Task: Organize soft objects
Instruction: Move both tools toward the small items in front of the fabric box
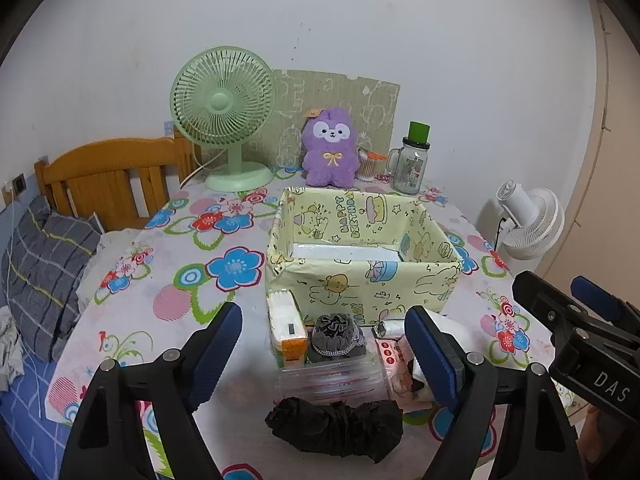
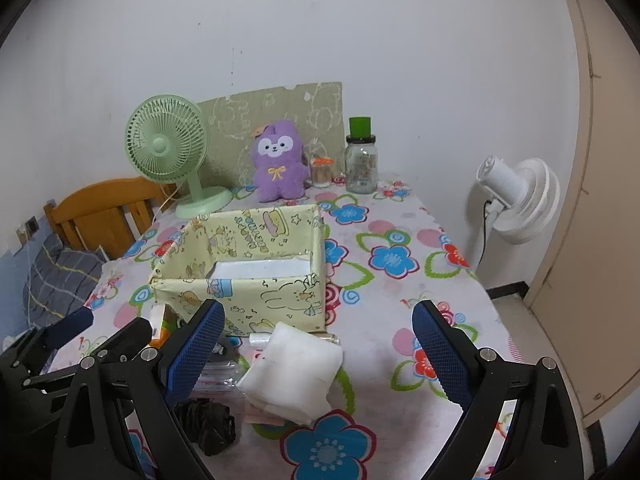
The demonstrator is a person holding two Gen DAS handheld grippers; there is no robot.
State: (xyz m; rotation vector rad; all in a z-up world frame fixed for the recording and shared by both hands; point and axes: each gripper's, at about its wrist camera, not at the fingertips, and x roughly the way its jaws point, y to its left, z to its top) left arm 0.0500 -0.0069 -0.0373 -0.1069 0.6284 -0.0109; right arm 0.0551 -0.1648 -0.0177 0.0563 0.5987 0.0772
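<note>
A pale yellow cartoon-print box [image 1: 360,288] [image 2: 256,300] stands open on the flowered table. In front of it lie a black crumpled bundle [image 1: 336,428] [image 2: 208,428], a grey scrunchie [image 1: 336,332], a tissue pack [image 1: 286,328], clear zip pouches [image 1: 332,380] and a white folded cloth pack [image 2: 292,376]. My left gripper [image 1: 326,356] is open, its blue pads on either side of this pile and above it. My right gripper [image 2: 320,356] is open over the white cloth pack, touching nothing. The right gripper [image 1: 592,320] also shows at the right edge of the left wrist view.
At the table's back stand a green fan [image 1: 224,120], a purple plush [image 1: 329,152], a glass jar with a green lid [image 1: 412,164] and a small cotton swab jar [image 1: 366,166]. A wooden bed with a grey plaid pillow [image 1: 44,272] lies left. A white fan [image 2: 516,200] stands right.
</note>
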